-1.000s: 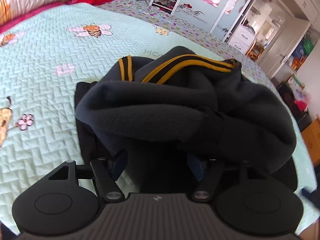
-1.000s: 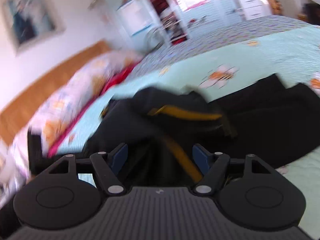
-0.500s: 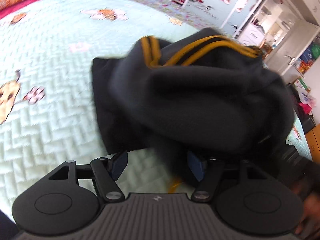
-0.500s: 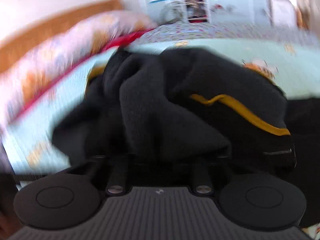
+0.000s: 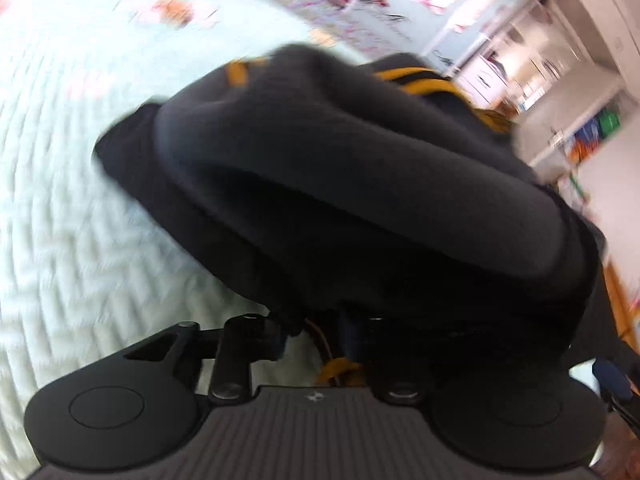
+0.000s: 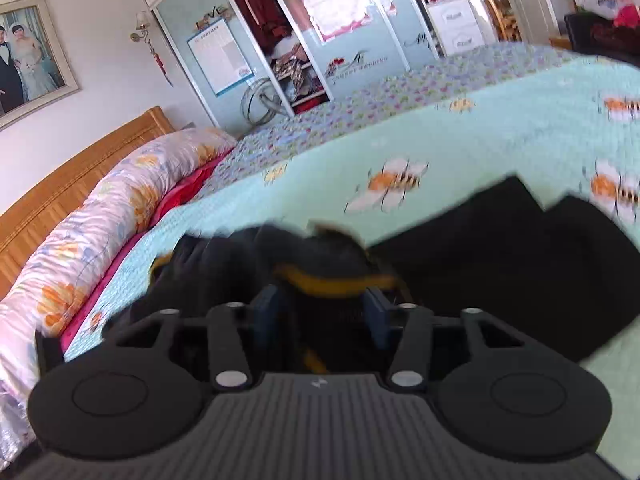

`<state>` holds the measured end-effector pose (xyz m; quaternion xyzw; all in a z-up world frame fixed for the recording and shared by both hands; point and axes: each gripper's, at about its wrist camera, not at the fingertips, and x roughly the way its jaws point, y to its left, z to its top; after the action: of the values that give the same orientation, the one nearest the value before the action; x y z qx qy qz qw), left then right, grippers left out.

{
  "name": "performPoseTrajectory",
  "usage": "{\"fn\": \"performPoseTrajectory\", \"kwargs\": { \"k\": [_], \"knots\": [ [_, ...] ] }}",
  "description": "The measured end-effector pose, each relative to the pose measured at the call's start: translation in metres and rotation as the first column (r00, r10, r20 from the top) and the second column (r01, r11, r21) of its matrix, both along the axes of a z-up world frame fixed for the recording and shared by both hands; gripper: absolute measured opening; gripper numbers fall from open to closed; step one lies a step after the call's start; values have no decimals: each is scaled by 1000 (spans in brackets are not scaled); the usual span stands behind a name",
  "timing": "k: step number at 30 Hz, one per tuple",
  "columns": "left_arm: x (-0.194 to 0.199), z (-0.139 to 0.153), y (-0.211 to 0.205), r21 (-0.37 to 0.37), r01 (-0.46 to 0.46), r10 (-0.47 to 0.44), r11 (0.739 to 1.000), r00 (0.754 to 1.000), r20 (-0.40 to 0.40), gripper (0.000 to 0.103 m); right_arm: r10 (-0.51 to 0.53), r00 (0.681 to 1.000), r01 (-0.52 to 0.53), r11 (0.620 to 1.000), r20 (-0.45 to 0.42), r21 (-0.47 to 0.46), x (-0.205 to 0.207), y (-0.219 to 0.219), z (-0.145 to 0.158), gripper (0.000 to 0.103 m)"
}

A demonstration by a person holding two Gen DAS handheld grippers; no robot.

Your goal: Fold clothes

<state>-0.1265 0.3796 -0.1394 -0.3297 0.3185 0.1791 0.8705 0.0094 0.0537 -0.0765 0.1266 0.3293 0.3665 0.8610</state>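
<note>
Both claws changed: left gripper [image 5: 316, 334] closing onto the dark garment [image 5: 360, 184]; right gripper [image 6: 322, 314] opening around it.

dark garment [image 5: 360, 184] bunched, left tool [image 5: 316, 332] closing

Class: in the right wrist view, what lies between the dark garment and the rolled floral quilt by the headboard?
Only bare bee-print bedspread separates the dark garment from the floral quilt, right wrist view.

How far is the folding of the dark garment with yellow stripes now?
Done: little; the dark garment is bunched in a heap on the quilt, not flat. In hand: the left gripper is closing with cloth between its fingers; the right gripper is opening around the yellow stripe. Left: spread it and make neat folds. Another dark piece lies beside it.
</note>
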Motion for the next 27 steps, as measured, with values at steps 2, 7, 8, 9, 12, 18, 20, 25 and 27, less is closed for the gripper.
{"fn": "performPoseTrajectory", "kwargs": {
  "k": [2,7,8,9,12,18,20,25,27],
  "knots": [
    [4,8,-5,38,23,-23,999,1000,4,18,58,998,-58,998,2,-2,-10,12,-3,57],
    [-1,18,-6,35,24,-25,999,999,40,12,285,957,-279,955,60,-96,-42,67,-16,72],
    [-2,20,-6,35,25,-27,999,999,46,12,330,940,-318,939,81,-132,-51,81,-21,74],
    [-2,21,-6,36,25,-27,999,999,47,12,368,922,-344,921,120,-184,-61,96,-28,75],
    [2,23,-2,25,28,-29,999,999,44,12,419,872,-309,872,254,-380,-84,142,-52,75],
    [5,22,1,-1,34,-34,999,998,52,12,493,781,-149,743,383,-652,-78,202,-100,38],
    [2,21,5,-17,35,-33,999,997,69,12,460,813,-178,780,357,-600,-71,192,-88,26],
    [-22,33,-7,-49,54,-47,997,988,145,14,385,854,-246,892,351,-379,-66,143,-31,18],
    [-41,35,-17,-68,57,-44,996,983,179,25,368,860,-274,917,354,-290,-69,119,-4,18]
  ]
}}
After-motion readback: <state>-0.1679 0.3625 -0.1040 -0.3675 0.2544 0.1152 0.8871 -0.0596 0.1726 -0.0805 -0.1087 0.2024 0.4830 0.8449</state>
